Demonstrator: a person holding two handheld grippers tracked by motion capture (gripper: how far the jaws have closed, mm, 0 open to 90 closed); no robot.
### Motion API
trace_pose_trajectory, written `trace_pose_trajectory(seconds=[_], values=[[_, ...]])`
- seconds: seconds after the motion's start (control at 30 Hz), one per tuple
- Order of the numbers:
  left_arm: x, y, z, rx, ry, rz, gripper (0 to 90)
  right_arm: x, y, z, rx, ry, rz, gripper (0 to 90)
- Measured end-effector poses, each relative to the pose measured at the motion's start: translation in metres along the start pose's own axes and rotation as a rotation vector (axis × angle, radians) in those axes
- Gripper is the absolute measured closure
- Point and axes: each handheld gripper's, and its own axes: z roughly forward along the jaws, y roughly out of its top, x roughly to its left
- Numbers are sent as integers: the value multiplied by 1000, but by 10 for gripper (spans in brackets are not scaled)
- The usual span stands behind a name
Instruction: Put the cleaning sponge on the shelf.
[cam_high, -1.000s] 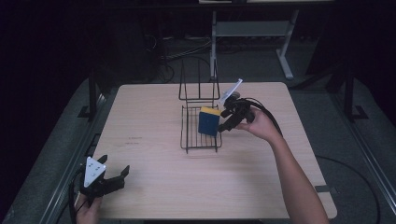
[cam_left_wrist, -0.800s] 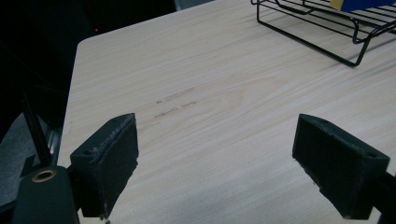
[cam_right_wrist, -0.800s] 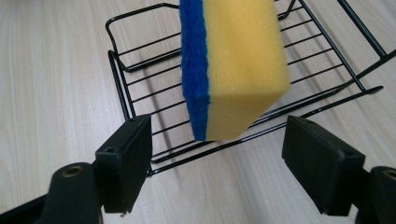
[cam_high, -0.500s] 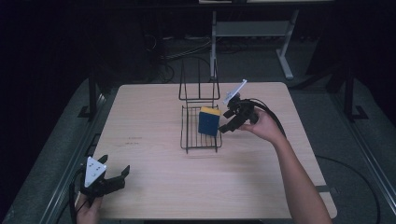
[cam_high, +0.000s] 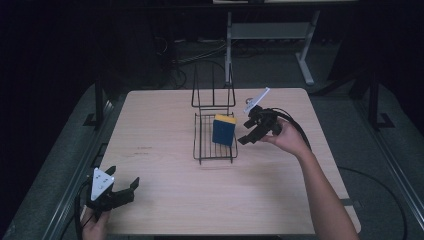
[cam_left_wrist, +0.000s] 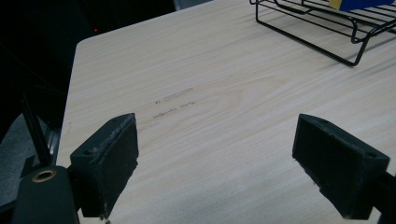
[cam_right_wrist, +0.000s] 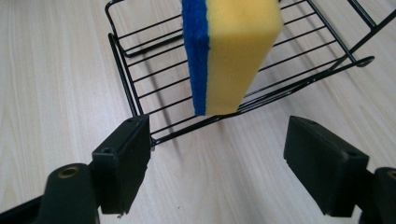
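I am holding my right gripper (cam_high: 248, 131) just beside the right edge of the black wire rack (cam_high: 215, 145), its fingers (cam_right_wrist: 122, 163) spread wide and gripping nothing. A yellow sponge with a blue scrubbing side (cam_right_wrist: 231, 51) is standing upright on edge inside that rack, just beyond my open right fingers and apart from them. I am resting my left gripper (cam_high: 122, 191) well away from the rack, near the front left corner of the pale wooden surface (cam_high: 165, 120), fingers (cam_left_wrist: 105, 163) also spread apart over bare wood. The rack's tall wire back is rising on its far side.
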Motion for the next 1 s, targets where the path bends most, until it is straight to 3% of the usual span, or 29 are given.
trace_pose_trajectory(seconds=[1.0], values=[[-2, 0, 1, 7, -7, 10, 139, 9, -35, -10, 3, -14, 46, 189]])
